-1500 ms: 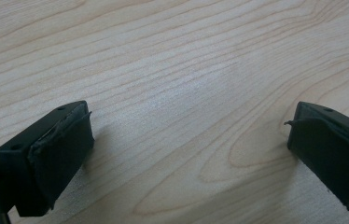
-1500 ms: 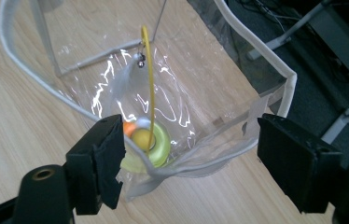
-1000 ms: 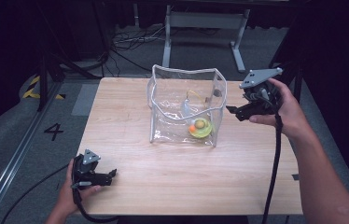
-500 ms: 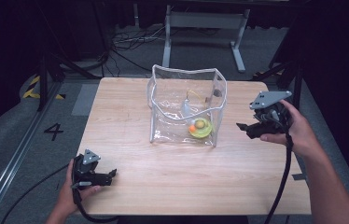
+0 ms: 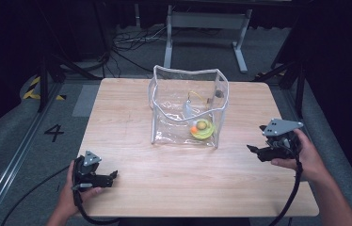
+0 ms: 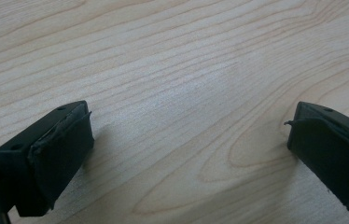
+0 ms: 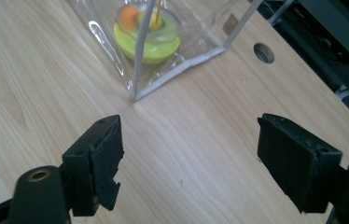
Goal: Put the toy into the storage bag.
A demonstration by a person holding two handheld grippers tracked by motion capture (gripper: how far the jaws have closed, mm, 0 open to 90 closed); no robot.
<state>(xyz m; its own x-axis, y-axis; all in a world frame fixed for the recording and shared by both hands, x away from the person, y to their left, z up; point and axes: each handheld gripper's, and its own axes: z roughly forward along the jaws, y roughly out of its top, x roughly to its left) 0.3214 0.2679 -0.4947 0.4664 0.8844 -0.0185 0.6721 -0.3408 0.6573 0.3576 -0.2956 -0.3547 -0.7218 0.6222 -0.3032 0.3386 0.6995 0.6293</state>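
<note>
- Clear plastic bag (image 5: pixel 188 110) stands upright and open-topped on the far middle of the wooden table (image 5: pixel 132 117), its white-edged rim sagging a little; in the right gripper view its near corner (image 7: pixel 137 70) sits just ahead of the jaws, apart from them
- Inside the bag, on its floor toward the right front corner, lies a yellow-green round dish (image 5: pixel 202 132) with a small orange ball (image 5: pixel 194 128) touching it; the right gripper view shows the same dish (image 7: pixel 149 44) and ball (image 7: pixel 128 16) through the plastic
- A pale, narrow item with a yellow cord stands further back inside the bag; too blurred to tell what it is
- Right gripper (image 5: pixel 259 151) is held over the right side of the table, well clear of the bag's right wall, pointing left toward it; its jaws stand wide apart with only bare wood between them (image 7: pixel 189 158)
- Left gripper (image 5: pixel 113 176) rests low at the near left edge of the table, well apart from the bag; its jaws are spread wide over bare wood grain (image 6: pixel 189 135), clasping nothing
- A round hole (image 7: pixel 264 52) in the tabletop lies beyond the bag's corner; dark floor and cables lie past the table's far edge
</note>
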